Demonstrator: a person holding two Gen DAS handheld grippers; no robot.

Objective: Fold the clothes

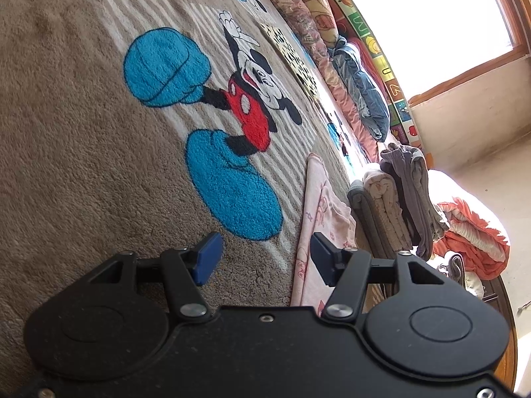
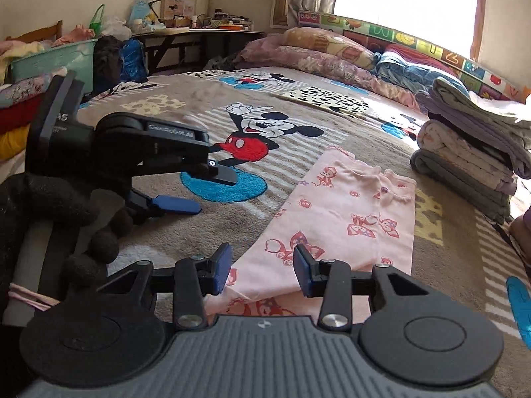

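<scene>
A folded pink garment (image 2: 348, 205) with red cartoon prints lies flat on the brown cartoon-mouse blanket (image 2: 205, 106). My right gripper (image 2: 262, 270) hovers over its near end with the blue pads (image 2: 222, 268) apart and nothing pinched between them. My left gripper (image 2: 202, 189), held by a black-gloved hand (image 2: 59, 199), stands open to the left of the garment, just above the blanket. In the left wrist view the left gripper (image 1: 265, 258) is open over bare blanket (image 1: 66, 132), and the pink garment (image 1: 318, 219) lies just right of it.
A stack of folded clothes (image 2: 471, 152) stands right of the pink garment and shows as the stack (image 1: 391, 205) beside orange-white bedding (image 1: 471, 232). Pillows and quilts (image 2: 332, 56) line the far edge below a window. A teal basket (image 2: 49, 59) and a cluttered table (image 2: 199, 30) stand at back left.
</scene>
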